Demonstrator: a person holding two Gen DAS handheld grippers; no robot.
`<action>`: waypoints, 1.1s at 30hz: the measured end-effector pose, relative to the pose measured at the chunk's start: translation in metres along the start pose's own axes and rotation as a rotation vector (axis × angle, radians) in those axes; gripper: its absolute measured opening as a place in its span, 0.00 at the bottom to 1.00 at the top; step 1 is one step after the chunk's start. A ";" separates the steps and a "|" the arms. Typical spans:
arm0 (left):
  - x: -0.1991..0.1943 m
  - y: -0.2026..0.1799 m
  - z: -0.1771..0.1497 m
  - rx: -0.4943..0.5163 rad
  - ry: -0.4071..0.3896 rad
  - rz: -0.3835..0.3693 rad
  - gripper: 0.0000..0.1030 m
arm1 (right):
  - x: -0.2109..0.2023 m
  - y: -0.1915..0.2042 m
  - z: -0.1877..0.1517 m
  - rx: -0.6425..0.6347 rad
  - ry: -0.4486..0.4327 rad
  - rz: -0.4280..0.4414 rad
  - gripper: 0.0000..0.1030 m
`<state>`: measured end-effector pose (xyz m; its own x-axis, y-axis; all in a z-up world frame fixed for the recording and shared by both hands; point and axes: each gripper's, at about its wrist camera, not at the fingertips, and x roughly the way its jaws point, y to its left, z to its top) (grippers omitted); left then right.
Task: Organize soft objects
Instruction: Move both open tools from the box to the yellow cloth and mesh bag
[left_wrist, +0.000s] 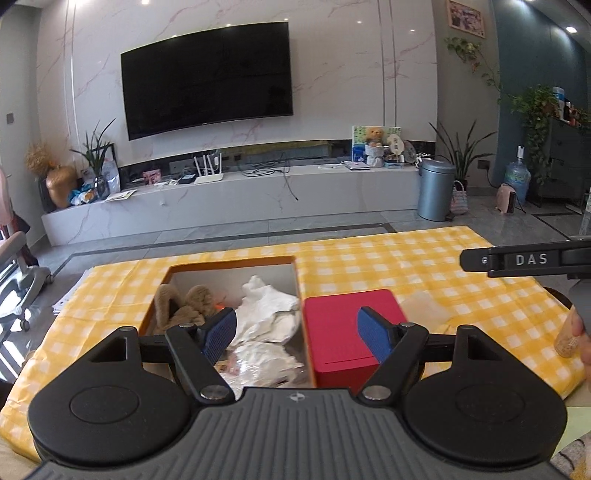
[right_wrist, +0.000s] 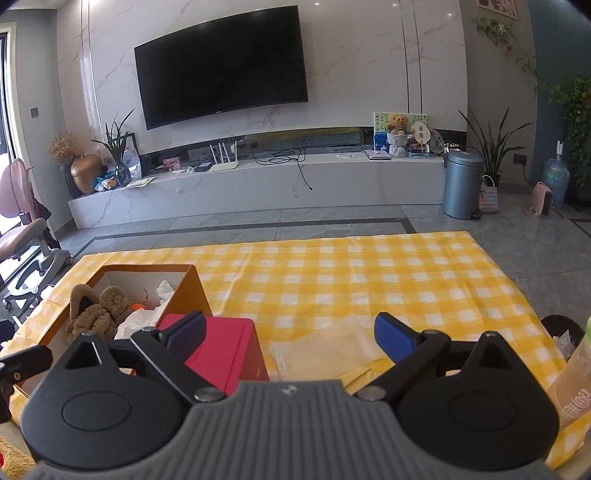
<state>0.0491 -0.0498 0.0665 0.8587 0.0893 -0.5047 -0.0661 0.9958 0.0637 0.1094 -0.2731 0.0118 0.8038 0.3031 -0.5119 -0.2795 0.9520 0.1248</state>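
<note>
A living room with a marble wall and a dark television (right_wrist: 221, 62) is forming the backdrop, while a table under a yellow checked cloth (right_wrist: 369, 266) is filling the foreground. Near the cloth's left edge, an open orange cardboard box (left_wrist: 162, 291) is holding a brown plush toy (left_wrist: 184, 302) in its far left corner, with crumpled white paper (left_wrist: 269, 310) lying beside and in front of it. Just to the right, a red box (left_wrist: 351, 332) is standing against the orange box's right wall. The left gripper (left_wrist: 297, 332) is hovering above the two boxes, its blue-padded fingers spread wide and gripping nothing, one pad over the paper and the other over the red lid. Further right, near the cloth's front edge, what appears to be a pale, translucent bag (right_wrist: 332, 347) is lying flat, though glare is blurring its outline. The right gripper (right_wrist: 291, 332) is hanging above it and the red box, jaws likewise standing wide apart and empty. At the far right edge a plastic bottle (right_wrist: 572, 391) is showing only partly.
</note>
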 end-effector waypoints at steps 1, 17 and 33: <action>0.001 -0.005 0.001 0.004 -0.001 -0.005 0.85 | -0.001 -0.003 0.000 0.007 0.001 0.000 0.93; 0.016 -0.069 -0.008 0.060 0.002 -0.050 0.85 | -0.001 -0.060 -0.010 0.104 0.031 -0.023 0.94; 0.063 -0.134 -0.046 0.235 0.068 -0.160 0.85 | 0.044 -0.117 -0.032 0.383 0.181 0.010 0.94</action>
<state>0.0888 -0.1761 -0.0138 0.8121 -0.0592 -0.5806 0.1935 0.9658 0.1723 0.1609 -0.3724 -0.0524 0.6875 0.3320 -0.6459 -0.0439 0.9067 0.4194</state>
